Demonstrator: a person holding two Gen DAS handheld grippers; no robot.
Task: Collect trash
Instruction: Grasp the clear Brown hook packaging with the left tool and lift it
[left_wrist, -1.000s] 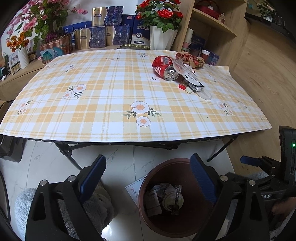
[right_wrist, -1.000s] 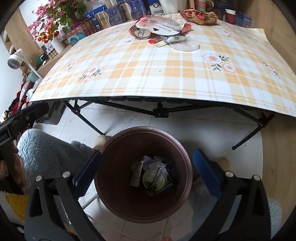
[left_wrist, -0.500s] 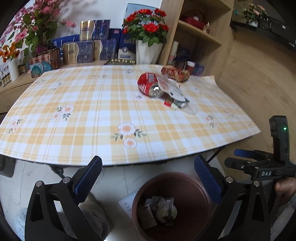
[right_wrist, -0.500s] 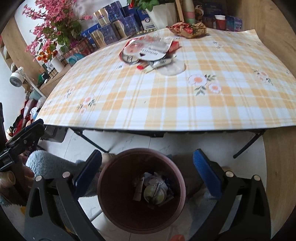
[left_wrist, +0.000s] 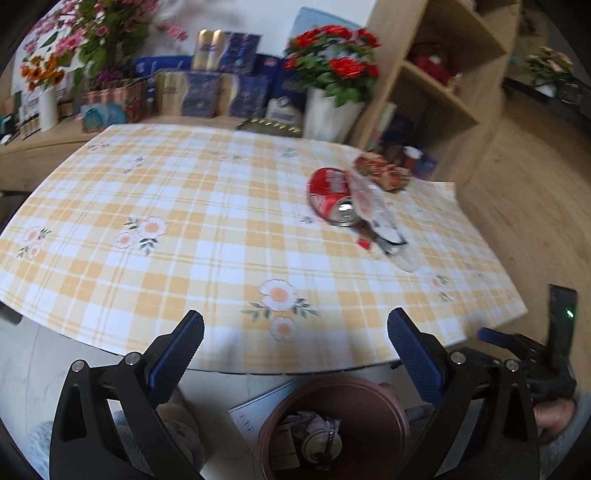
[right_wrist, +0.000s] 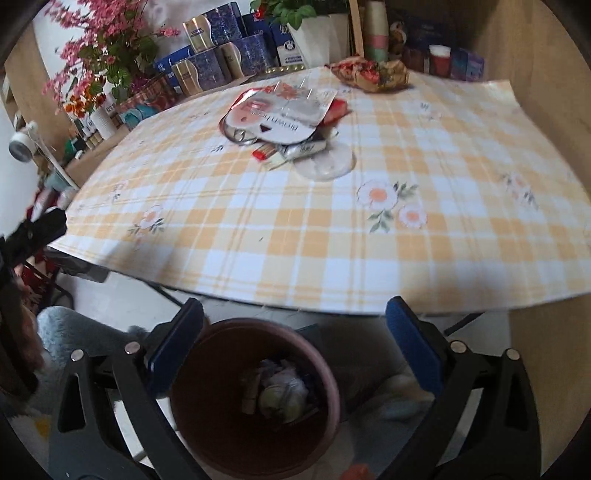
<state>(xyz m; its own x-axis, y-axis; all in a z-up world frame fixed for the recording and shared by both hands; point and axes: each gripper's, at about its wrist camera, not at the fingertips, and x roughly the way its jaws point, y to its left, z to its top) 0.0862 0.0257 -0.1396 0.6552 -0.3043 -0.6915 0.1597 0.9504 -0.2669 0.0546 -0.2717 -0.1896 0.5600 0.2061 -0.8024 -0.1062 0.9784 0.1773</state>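
Both the left gripper (left_wrist: 295, 339) and the right gripper (right_wrist: 293, 325) hang with jaws spread wide and nothing between them, above a brown bin (right_wrist: 207, 439) partly filled with trash. Beyond the bin, on the checked tablecloth (left_wrist: 184, 221), a crushed red can (left_wrist: 330, 194), a crumpled wrapper (right_wrist: 369, 75) and foil packets (right_wrist: 284, 118) lie clustered together

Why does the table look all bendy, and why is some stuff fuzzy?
Left wrist view: the fisheye lens bows the checked table and darkens the corners; the red can and the shelves are smeared by motion blur. Right wrist view: the same curving; the trash bin below is soft and shadowed, while the silver wrapper catches bright light.
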